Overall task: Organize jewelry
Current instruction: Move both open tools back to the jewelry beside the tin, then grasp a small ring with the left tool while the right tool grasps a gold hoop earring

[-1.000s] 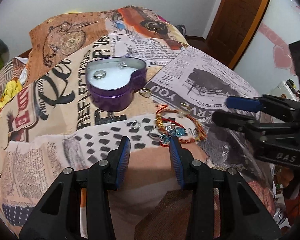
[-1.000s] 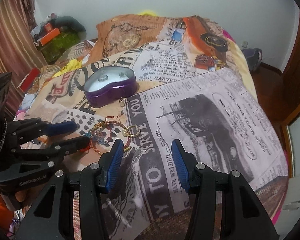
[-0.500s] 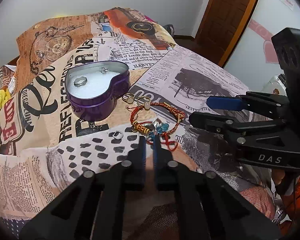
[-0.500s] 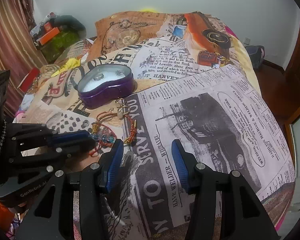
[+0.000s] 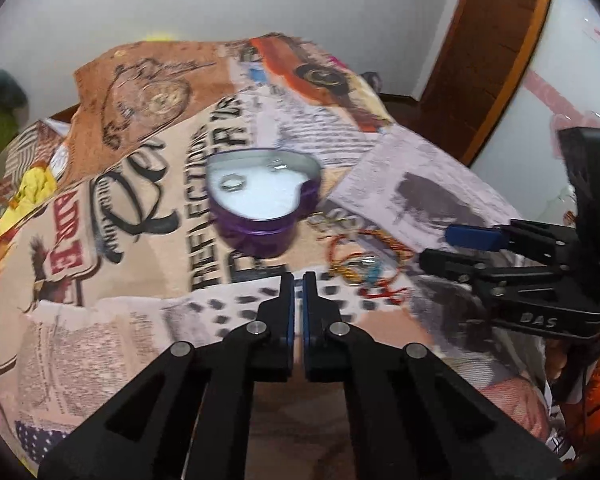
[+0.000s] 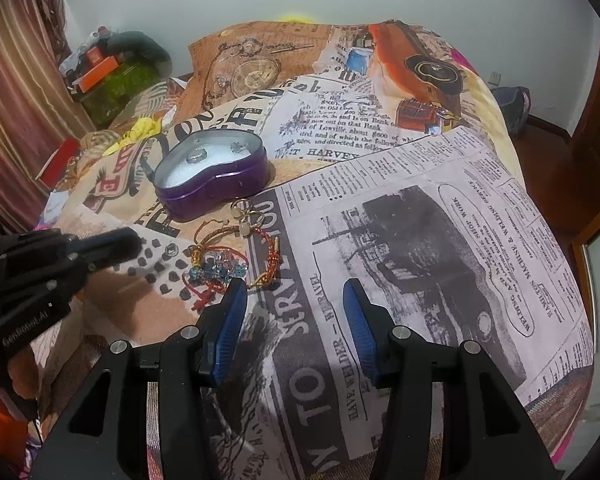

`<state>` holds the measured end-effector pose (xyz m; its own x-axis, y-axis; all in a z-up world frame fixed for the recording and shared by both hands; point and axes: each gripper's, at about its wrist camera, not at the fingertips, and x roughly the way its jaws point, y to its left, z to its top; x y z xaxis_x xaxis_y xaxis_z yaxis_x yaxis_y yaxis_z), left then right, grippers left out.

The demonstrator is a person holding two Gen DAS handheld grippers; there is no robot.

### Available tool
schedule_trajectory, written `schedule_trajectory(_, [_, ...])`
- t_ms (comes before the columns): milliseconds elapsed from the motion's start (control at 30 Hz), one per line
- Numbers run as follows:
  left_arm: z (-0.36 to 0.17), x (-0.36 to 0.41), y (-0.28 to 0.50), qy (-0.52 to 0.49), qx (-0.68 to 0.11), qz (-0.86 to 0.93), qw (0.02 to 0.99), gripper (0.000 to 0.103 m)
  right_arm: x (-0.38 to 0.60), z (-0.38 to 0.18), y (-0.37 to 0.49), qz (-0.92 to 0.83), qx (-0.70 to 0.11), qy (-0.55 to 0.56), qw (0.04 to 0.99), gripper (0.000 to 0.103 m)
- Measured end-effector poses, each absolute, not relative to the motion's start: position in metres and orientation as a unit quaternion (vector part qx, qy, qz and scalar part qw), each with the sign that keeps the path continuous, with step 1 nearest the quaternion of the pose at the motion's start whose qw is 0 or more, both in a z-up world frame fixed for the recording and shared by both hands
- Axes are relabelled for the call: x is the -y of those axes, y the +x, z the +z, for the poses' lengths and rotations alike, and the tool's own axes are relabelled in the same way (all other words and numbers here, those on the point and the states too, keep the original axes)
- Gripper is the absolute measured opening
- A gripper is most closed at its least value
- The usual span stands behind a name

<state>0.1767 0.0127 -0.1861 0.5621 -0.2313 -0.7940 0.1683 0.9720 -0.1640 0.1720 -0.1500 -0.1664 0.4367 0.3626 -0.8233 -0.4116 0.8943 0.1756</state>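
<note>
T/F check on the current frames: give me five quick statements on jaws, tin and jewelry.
1. The left gripper has its jaws nearly together. True.
2. The right gripper is clamped on a bracelet. False: its jaws stand wide apart, holding nothing.
3. The purple heart-shaped tin is lidless, with small pieces on its white lining. True.
4. The bracelets lie inside the tin. False: they lie on the bedspread beside it.
5. A small ring lies on the bedspread near the bracelets. True.

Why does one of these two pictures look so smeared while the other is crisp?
Left wrist view: motion blur smears the bedspread print, purple tin and bracelets; the shut left gripper stays sharp. Right wrist view: print readable, edges fisheye-curved.
</note>
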Motion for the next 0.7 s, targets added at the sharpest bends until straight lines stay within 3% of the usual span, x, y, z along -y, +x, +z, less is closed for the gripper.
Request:
schedule_trajectory(133, [-0.197,-0.019,0.184,-0.03,-0.475,-0.108,0.873,0.004,0.142,-0.169,0.178,0.238,-0.482,-0.03,0.843,0.046])
schedule_trajectory(233, [-0.202,-0.014,0.185,-0.027,-0.485,-0.125,0.865,0.024,0.135,-0.176,0.18,0.239,-0.485,-0.043,0.84,0.046])
schedule_trajectory(267, [-0.203,-0.012,0.184,-0.024,-0.483,-0.127,0.866,0.026,0.133,-0.178,0.181,0.239,-0.486,-0.049,0.839,0.043])
schedule_trajectory(300, [-0.203,-0.009,0.184,-0.02,-0.482,-0.129,0.867,0.027,0.13,-0.183,0.181,0.237,-0.49,-0.056,0.837,0.035])
schedule_trajectory(433, [-0.209,-0.002,0.189,-0.015,-0.483,-0.13,0.866,0.027,0.127,-0.184,0.181,0.234,-0.483,-0.076,0.84,0.022])
schedule_trajectory(700, [-0.212,-0.006,0.198,-0.032,-0.48,-0.136,0.866,0.026,0.131,-0.163,0.194,0.263,-0.472,-0.051,0.84,0.022])
